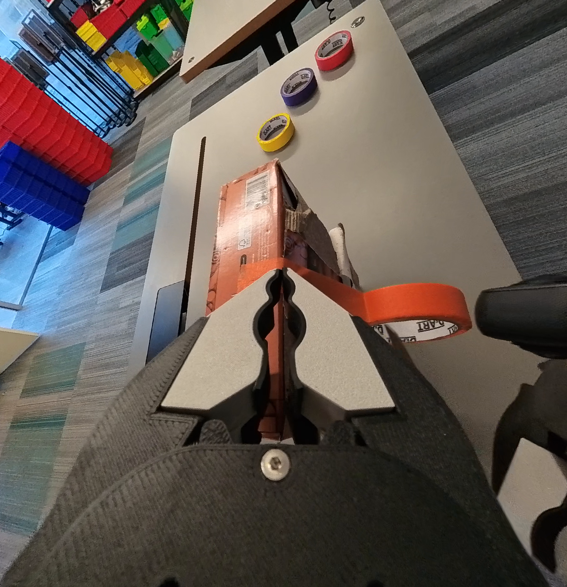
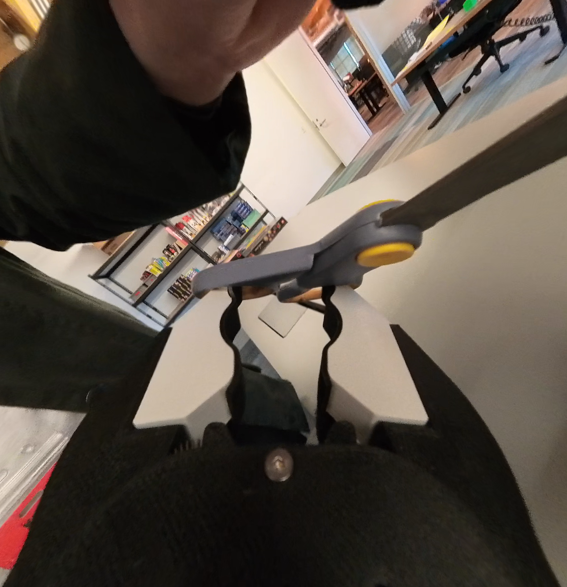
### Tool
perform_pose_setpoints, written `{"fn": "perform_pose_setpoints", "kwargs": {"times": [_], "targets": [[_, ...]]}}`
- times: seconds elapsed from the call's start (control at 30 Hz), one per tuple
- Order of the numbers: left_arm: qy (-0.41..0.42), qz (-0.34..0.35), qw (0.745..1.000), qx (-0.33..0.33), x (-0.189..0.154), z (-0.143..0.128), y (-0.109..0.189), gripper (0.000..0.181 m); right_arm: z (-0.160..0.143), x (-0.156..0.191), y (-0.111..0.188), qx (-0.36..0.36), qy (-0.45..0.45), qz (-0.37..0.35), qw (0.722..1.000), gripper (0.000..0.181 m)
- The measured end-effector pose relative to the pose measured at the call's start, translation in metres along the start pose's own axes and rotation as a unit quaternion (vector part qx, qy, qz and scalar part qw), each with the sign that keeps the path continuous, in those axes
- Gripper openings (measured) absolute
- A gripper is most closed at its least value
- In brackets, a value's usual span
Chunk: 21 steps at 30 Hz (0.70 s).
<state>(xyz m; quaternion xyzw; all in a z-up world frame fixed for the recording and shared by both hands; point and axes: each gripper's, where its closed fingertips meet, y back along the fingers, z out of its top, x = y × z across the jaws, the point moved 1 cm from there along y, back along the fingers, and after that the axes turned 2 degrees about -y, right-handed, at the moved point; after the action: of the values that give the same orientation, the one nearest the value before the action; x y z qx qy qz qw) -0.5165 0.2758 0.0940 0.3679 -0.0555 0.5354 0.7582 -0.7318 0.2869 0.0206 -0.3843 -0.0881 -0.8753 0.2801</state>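
Two risks worry us: our left gripper (image 1: 281, 270), fingers pinched on the brown carton's (image 1: 247, 235) edge mid-desk, could slip as the orange tape (image 1: 417, 308) pulls, and our right gripper (image 2: 280, 289), fingers apart around the scissors' (image 2: 310, 254) handles, could drop them.

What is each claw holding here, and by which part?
Left claw: shut on the orange box, at its near edge. Right claw: grips the scissors by the grey handle.
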Motion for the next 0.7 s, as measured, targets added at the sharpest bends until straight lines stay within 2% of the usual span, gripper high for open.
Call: {"fn": "perform_pose_setpoints", "kwargs": {"times": [0.23,0.4,0.7], "targets": [[-0.004,0.0,1.0,0.0,-0.001,0.0,-0.001,0.0,0.025,-0.012,-0.004,-0.071,-0.013,0.009,0.997,0.049],[-0.005,0.0,1.0,0.0,-0.001,0.0,-0.001,0.0,0.02,-0.011,-0.01,-0.056,-0.006,0.015,0.998,0.049],[-0.01,-0.001,1.0,-0.002,-0.001,0.0,-0.002,0.0,0.03,-0.021,-0.012,-0.079,-0.008,0.01,0.997,0.049]]}}
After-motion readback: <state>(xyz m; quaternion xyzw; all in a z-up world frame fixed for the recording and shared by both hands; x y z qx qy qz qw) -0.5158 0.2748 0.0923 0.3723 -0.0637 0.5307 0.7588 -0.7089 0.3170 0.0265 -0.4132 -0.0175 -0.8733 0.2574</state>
